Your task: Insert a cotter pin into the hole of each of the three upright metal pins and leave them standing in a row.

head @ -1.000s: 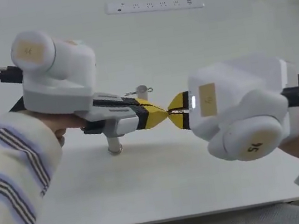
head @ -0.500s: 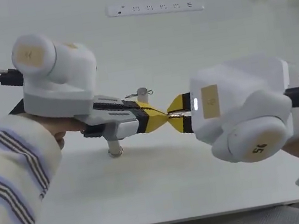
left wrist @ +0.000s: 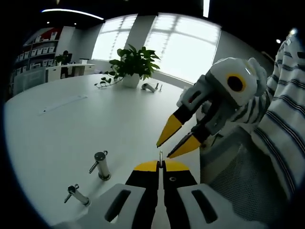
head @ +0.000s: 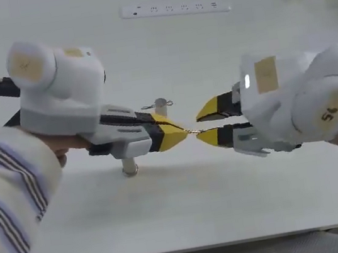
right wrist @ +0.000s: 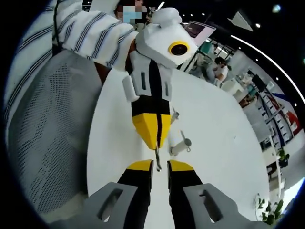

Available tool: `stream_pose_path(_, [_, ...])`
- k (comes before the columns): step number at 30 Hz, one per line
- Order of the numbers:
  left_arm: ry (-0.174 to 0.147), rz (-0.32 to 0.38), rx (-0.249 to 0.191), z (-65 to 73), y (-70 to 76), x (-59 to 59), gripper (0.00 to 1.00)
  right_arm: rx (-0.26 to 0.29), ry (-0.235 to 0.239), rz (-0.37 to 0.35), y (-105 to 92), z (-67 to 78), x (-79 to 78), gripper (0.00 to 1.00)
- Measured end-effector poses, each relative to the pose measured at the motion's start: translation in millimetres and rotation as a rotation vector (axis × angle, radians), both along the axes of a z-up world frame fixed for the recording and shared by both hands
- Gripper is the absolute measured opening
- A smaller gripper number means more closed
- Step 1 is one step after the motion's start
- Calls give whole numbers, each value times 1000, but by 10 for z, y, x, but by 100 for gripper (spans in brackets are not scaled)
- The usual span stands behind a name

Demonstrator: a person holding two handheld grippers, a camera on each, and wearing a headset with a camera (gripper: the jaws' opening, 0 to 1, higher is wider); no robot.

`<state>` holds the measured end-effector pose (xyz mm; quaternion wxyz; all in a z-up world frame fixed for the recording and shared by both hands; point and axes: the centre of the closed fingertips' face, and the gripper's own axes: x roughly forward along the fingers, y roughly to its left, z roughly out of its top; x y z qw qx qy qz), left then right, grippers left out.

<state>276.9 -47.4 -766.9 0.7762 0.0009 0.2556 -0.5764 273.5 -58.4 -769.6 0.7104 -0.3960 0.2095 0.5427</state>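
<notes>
Tongs face each other tip to tip above the middle of the tabletop, both held roughly level. The left tongs, reaching in from the left under a striped sleeve, are clamped tight on a cotter pin. It is a thin wire, and its free end sticks out to the right past the yellow tips. The right tongs are spread apart and grip nothing, with one tip on either side of that free end.

The tabletop is white and plain. A power strip lies far back on it, and a potted plant stands in front of bright windows.

Two metal pins stand upright on the tabletop by the left tongs. The far metal pin has a cotter pin through its top. The near metal pin shows just its foot below the tongs in the head view.
</notes>
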Motion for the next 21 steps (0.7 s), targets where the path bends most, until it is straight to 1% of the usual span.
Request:
stream_pose_path(1, [-19,-15,-6,16,-5,-12,0,13,45,-7,-12,-16,-23,13])
stream_pose_path(2, [-30,-19,-8,25,-5,-14,0,23,50,-13,-21,-9,-7,13])
stream_pose_path(3, [-29,-23,-7,24,-2,-24,0,24,56,-5,-31,-10,0,14])
stream_pose_path(4, [-52,-39,-5,33,-1,-33,0,40,108,-8,-36,-29,-40,14])
stream_pose_path(5, [-54,-43,-5,35,1,-42,0,51,129,-17,-41,-31,-41,14])
stream_pose_path(6, [-68,-54,-4,42,2,-51,0,64,148,-6,-42,-29,-49,14])
stream_pose_path(7, [-75,-64,-4,45,1,-66,0,73,178,-8,-50,-54,-52,14])
stream_pose_path(8, [-104,-86,-4,59,-2,-80,0,80,186,-15,-60,-58,-32,14])
stream_pose_path(9, [-116,-98,-7,70,-5,-94,0,91,196,-12,-56,-51,-28,14])
stream_pose_path(10, [-123,-107,-7,78,-5,-112,0,96,220,-12,-54,-56,-47,14])
stream_pose_path(12, [-141,-123,-11,95,-12,-129,0,110,241,-4,-48,-69,-42,14])
stream_pose_path(13, [-147,-130,-11,99,-13,-137,0,122,265,3,-27,-70,-72,14])
stream_pose_path(14, [-146,-133,-14,103,-14,-141,0,128,273,2,-20,-70,-76,14])
stream_pose_path(16, [-154,-147,-12,100,-11,-152,0,124,274,2,-10,-78,-85,13])
stream_pose_path(17, [-162,-153,-10,98,-9,-158,0,120,274,3,-9,-84,-87,13])
stream_pose_path(18, [-164,-160,-9,95,-7,-168,0,119,282,4,-8,-94,-95,13])
stream_pose_path(19, [-173,-170,-10,97,-7,-181,0,118,287,4,-6,-98,-104,13])
stream_pose_path(21, [-170,-172,-15,100,-8,-185,0,116,299,9,2,-117,-131,13])
